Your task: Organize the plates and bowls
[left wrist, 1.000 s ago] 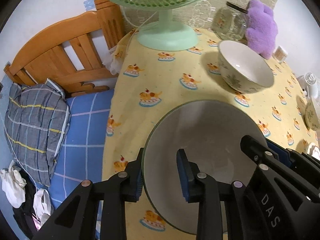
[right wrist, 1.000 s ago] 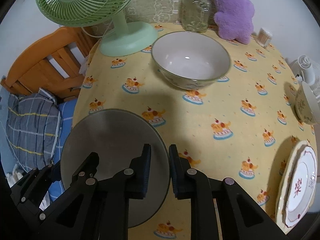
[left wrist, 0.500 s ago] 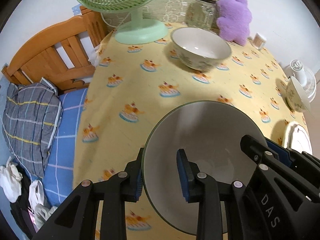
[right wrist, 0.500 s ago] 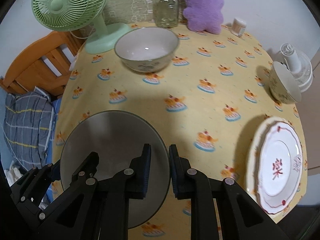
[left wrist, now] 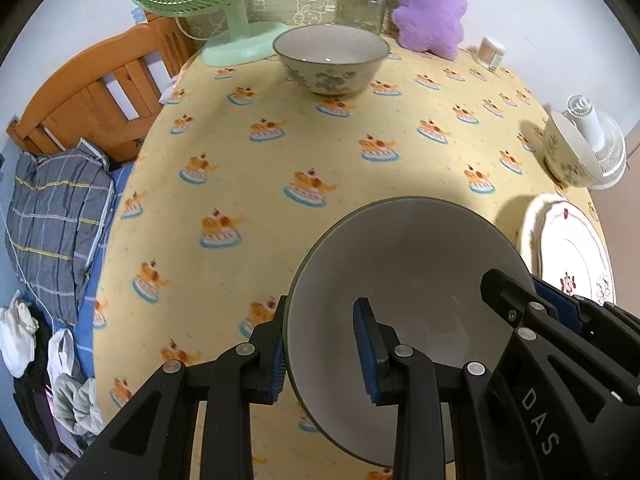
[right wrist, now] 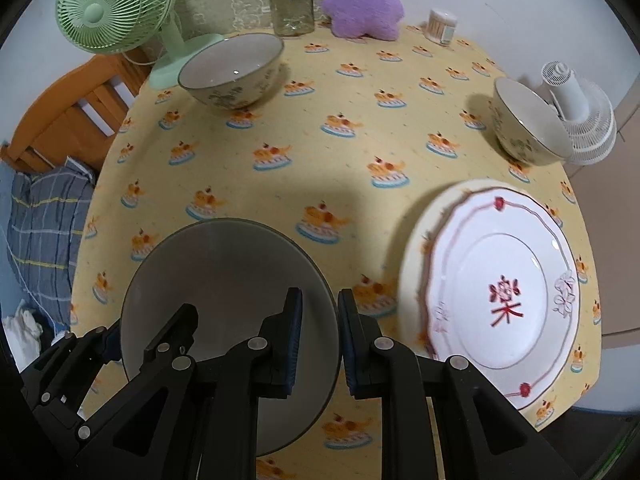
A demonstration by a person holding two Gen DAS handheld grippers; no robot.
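Both grippers hold one large grey bowl (left wrist: 404,280) above the near part of the table; it also shows in the right wrist view (right wrist: 224,280). My left gripper (left wrist: 320,344) is shut on its left rim. My right gripper (right wrist: 320,332) is shut on its right rim. A large patterned bowl (left wrist: 332,60) stands at the back of the table (right wrist: 236,72). A smaller floral bowl (right wrist: 524,128) stands at the right (left wrist: 568,156). Two stacked plates (right wrist: 500,280) lie at the right front (left wrist: 568,256).
A yellow tablecloth (right wrist: 340,160) covers the table. A green fan (left wrist: 208,0), a glass jar (right wrist: 290,2), a purple plush (right wrist: 360,0) and a small cotton-swab tub (right wrist: 442,26) stand along the back. A white fan (right wrist: 580,120) is behind the smaller bowl. A wooden bed frame (left wrist: 92,92) is left.
Both grippers have carried the grey bowl back and to the right, away from the large patterned bowl. The stacked plates and the smaller bowl have come into view at the right.
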